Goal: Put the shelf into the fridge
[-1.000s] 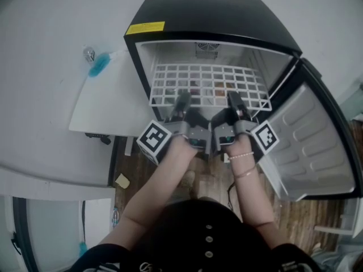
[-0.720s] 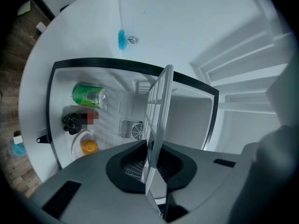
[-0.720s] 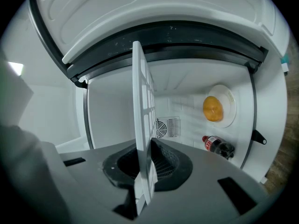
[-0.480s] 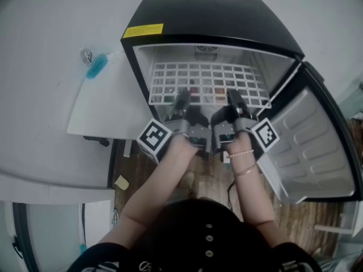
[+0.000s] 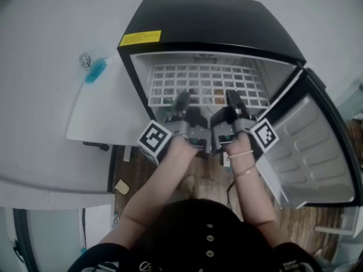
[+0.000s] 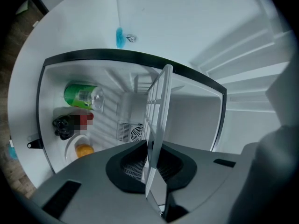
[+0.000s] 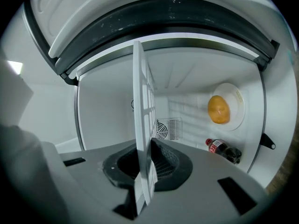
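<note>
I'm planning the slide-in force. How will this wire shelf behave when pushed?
The shelf is probably stiff: its grid looks flat though the left gripper and right gripper clamp only its front edge. Likely light, being mostly open gaps.

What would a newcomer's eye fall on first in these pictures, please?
The white wire shelf stands out first, partly inside the open black fridge at the head view's centre, clamped at its front edge by the left gripper and right gripper. Next comes the orange fruit on a plate inside the fridge.
</note>
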`<action>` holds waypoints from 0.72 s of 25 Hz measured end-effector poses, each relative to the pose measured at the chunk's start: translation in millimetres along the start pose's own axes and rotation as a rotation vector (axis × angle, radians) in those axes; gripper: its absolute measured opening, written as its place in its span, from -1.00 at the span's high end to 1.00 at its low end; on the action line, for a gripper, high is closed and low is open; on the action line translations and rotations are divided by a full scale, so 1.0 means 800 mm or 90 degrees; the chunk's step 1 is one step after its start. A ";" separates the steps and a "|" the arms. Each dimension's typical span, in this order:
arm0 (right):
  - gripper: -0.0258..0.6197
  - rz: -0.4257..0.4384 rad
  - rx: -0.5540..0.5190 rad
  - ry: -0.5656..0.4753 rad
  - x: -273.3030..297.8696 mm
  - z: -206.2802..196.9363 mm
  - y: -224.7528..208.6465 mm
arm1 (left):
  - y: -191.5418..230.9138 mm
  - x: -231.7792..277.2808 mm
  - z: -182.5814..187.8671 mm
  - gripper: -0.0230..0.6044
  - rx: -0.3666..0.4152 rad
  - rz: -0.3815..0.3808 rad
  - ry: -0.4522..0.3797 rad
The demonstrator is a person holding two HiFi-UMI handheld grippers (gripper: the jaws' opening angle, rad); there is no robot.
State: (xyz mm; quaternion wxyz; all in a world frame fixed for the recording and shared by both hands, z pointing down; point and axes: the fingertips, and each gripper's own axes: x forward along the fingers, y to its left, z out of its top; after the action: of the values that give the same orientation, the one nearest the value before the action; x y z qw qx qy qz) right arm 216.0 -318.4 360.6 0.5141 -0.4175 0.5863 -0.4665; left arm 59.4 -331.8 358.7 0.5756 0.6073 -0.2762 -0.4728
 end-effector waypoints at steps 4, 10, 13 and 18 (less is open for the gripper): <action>0.82 0.003 0.001 -0.002 0.003 0.000 0.001 | 0.000 0.002 0.002 0.80 -0.001 -0.002 -0.005; 0.82 -0.003 0.000 0.000 0.002 0.003 -0.001 | 0.001 0.002 0.000 0.80 -0.002 0.003 -0.010; 0.82 -0.004 0.000 0.000 0.003 0.003 -0.002 | 0.001 0.002 0.000 0.80 -0.001 0.003 -0.012; 0.82 -0.001 -0.001 -0.001 0.005 0.004 -0.002 | 0.002 0.005 0.001 0.80 0.002 0.001 -0.010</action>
State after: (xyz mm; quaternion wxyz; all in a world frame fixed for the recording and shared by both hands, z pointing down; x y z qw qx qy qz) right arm 218.4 -323.1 360.9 0.5137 -0.4191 0.5858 -0.4662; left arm 60.5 -336.1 359.2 0.5729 0.6042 -0.2822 -0.4766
